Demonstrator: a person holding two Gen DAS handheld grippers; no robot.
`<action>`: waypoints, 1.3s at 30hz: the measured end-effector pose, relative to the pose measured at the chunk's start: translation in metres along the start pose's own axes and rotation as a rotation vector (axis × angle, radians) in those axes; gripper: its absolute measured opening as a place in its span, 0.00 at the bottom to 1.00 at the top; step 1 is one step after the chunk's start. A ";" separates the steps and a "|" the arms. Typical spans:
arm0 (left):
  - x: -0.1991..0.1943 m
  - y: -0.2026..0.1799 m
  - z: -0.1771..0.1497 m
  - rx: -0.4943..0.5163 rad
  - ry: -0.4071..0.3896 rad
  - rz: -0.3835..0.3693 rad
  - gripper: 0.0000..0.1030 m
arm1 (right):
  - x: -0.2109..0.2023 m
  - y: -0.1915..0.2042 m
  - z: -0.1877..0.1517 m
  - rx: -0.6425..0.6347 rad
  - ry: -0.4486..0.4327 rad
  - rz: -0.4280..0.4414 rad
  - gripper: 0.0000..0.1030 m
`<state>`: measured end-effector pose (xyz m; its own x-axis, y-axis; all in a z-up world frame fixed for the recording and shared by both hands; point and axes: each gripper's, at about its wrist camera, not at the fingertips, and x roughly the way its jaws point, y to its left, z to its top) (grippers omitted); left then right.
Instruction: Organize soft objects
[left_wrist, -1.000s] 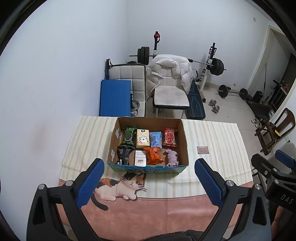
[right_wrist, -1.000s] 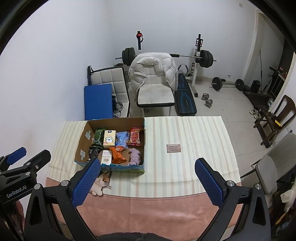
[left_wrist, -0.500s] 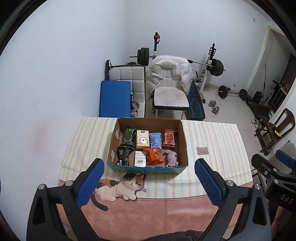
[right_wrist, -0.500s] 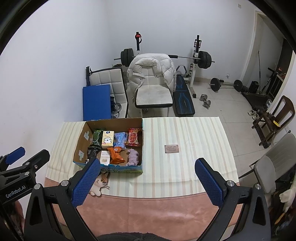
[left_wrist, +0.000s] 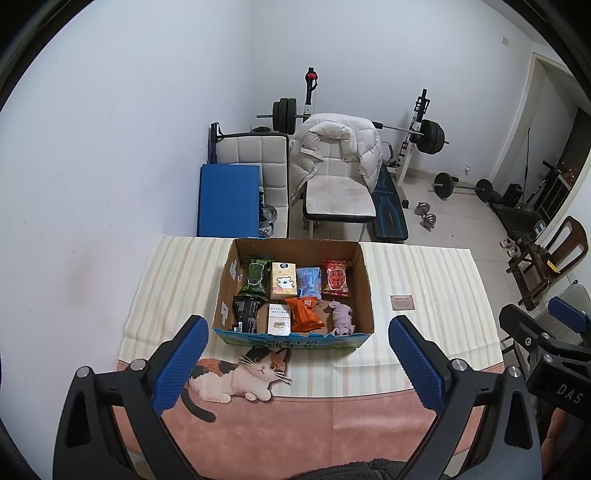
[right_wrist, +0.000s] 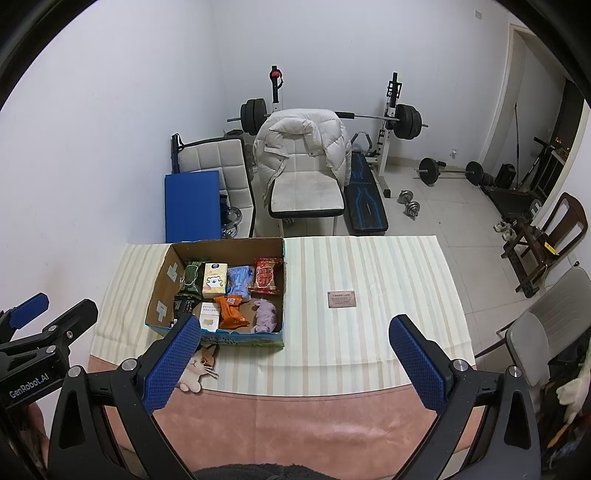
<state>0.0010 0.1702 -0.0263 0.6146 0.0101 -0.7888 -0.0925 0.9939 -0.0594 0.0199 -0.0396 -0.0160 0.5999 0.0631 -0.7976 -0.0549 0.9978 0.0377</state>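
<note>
An open cardboard box stands on the striped tablecloth; it also shows in the right wrist view. It holds several snack packets, small boxes and a pale purple soft toy. A calico cat plush lies on the table in front of the box, partly hidden by a finger in the right wrist view. My left gripper is open and empty, high above the near table edge. My right gripper is open and empty, to its right.
A small brown card lies on the cloth right of the box. Behind the table stand a white chair with a puffy jacket, a blue mat and a barbell rack. A grey chair is at the right.
Both grippers shifted slightly; the right wrist view has drifted a little to the right, so the box sits further left in it. Nothing on the table has moved.
</note>
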 end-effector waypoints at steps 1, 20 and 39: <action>0.000 0.000 0.000 0.000 0.001 -0.001 0.97 | 0.000 0.000 0.000 0.000 0.000 -0.001 1.00; -0.003 0.001 0.008 0.011 0.013 -0.003 0.97 | -0.002 -0.001 0.000 0.000 0.003 0.001 1.00; 0.002 0.005 0.002 0.012 0.017 0.005 0.97 | 0.000 -0.001 -0.005 0.012 0.005 -0.011 1.00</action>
<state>0.0034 0.1754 -0.0273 0.6011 0.0130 -0.7991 -0.0857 0.9952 -0.0482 0.0157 -0.0404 -0.0188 0.5965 0.0517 -0.8010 -0.0386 0.9986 0.0357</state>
